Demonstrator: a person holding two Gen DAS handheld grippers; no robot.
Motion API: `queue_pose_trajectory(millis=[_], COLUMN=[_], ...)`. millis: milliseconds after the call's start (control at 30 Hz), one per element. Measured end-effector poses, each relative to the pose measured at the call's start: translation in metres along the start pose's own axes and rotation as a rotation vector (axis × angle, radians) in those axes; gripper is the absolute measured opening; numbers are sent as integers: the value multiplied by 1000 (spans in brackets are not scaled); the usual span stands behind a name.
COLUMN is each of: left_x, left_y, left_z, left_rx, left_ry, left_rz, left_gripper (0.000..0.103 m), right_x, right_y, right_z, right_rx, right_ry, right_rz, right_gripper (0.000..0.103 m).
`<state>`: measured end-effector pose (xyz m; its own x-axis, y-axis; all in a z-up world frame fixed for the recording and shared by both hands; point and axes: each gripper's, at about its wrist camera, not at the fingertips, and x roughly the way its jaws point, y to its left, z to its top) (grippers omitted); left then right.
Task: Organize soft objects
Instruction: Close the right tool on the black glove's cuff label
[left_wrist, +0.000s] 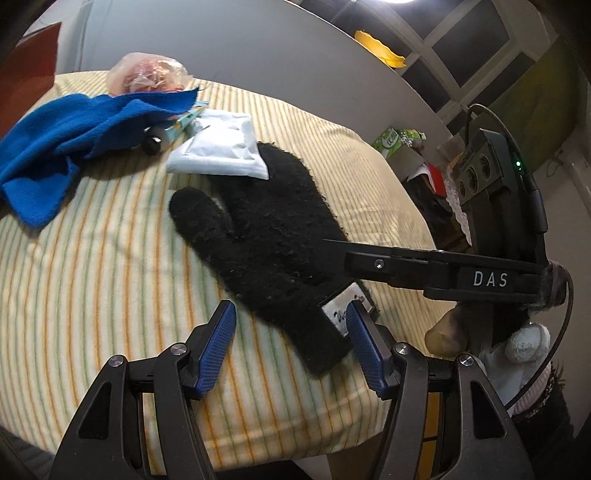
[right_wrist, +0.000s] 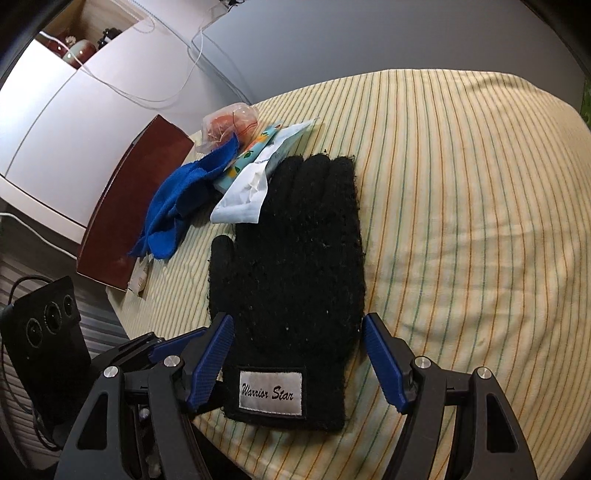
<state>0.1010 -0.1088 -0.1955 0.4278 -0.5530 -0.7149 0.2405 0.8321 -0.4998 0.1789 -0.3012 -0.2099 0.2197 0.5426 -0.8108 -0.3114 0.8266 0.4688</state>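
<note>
We see a fuzzy black glove lying flat, fingertips partly under a white packet; both grippers' fingers open, empty.

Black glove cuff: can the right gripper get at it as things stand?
Probably yes. The right gripper is open, its blue pads either side of the black glove near the cuff, with nothing over it. The left gripper sits close by.

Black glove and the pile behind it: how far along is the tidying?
Nothing looks sorted yet. The black glove lies flat on the striped cover; right gripper straddles its cuff, open, left gripper open alongside. Blue cloth and white packet remain heaped.
</note>
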Motion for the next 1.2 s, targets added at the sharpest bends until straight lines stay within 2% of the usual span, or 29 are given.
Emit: queue_pose_trajectory(millis=[133,267,433,533,633,867,1200], left_x=[7,11,17,18,20,16,-7], left_y=[-6,-13,-13,-15,-22,-31,-53], left_z=[2,3,6,6,6,3,-14], left_rx=[26,50,46,40,58,69,128], left_ry=[-1,-11,-20,-16,-19,-21,-31], left_rz=[-11,-26,-46,-79,-93,-126,-186], left_gripper=[61,58,45,43,43,43,43], right_x=[-1,0,2,3,3,-7,-45], right_y=[-3,-1,0,0,3,6,17], right_z=[0,-3,-5,-6,-9,-19,-54], right_rx=[30,17,22,35,29,58,58], right_ry=[11,15,20,28,31,18,-32], right_rz=[54,63,71,91,101,138,138], right_gripper=[68,68,54,43,39,36,36])
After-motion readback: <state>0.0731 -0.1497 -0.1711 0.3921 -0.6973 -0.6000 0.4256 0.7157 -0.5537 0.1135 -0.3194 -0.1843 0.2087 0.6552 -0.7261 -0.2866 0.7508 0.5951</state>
